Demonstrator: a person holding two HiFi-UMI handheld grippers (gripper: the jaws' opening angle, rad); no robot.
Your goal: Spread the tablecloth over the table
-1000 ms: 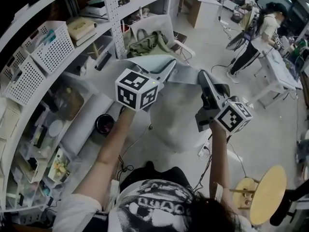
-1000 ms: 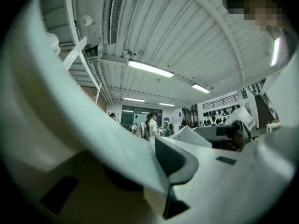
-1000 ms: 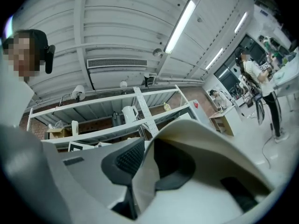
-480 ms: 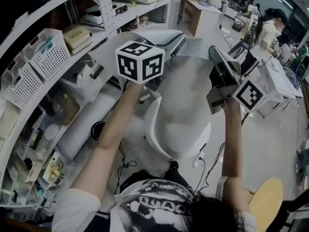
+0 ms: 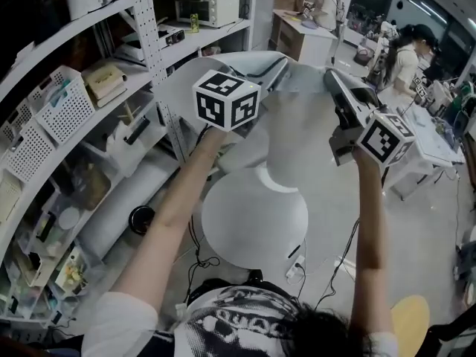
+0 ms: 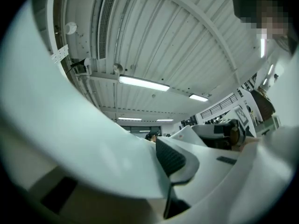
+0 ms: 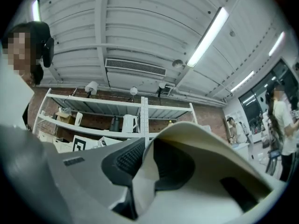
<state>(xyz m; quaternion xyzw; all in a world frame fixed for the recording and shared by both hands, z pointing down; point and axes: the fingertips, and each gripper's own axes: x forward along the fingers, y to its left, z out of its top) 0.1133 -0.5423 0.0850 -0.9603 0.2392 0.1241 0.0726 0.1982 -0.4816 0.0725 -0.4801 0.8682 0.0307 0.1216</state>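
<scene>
A pale grey tablecloth [image 5: 297,121] hangs stretched between my two raised grippers, above the round white table [image 5: 253,222]. My left gripper [image 5: 281,62] pinches the cloth's left top edge. In the left gripper view the tablecloth [image 6: 84,139] drapes over one jaw, and the left gripper [image 6: 162,154] has eased slightly wider, still pinching it. My right gripper [image 5: 330,77] holds the right top edge. In the right gripper view a fold of tablecloth [image 7: 145,181] sits between the black pads of the right gripper [image 7: 149,148], which has just tightened slightly on it.
A metal shelving rack [image 5: 149,43] with baskets, boxes and a microwave [image 5: 207,7] runs along the left. Cables [image 5: 197,262] lie on the floor by the table. A wooden stool [image 5: 410,327] stands at the bottom right. People [image 5: 405,58] stand at desks beyond.
Both grippers have lifted the tablecloth up and away from me. It now hangs above the round table, whose top has come into view.
</scene>
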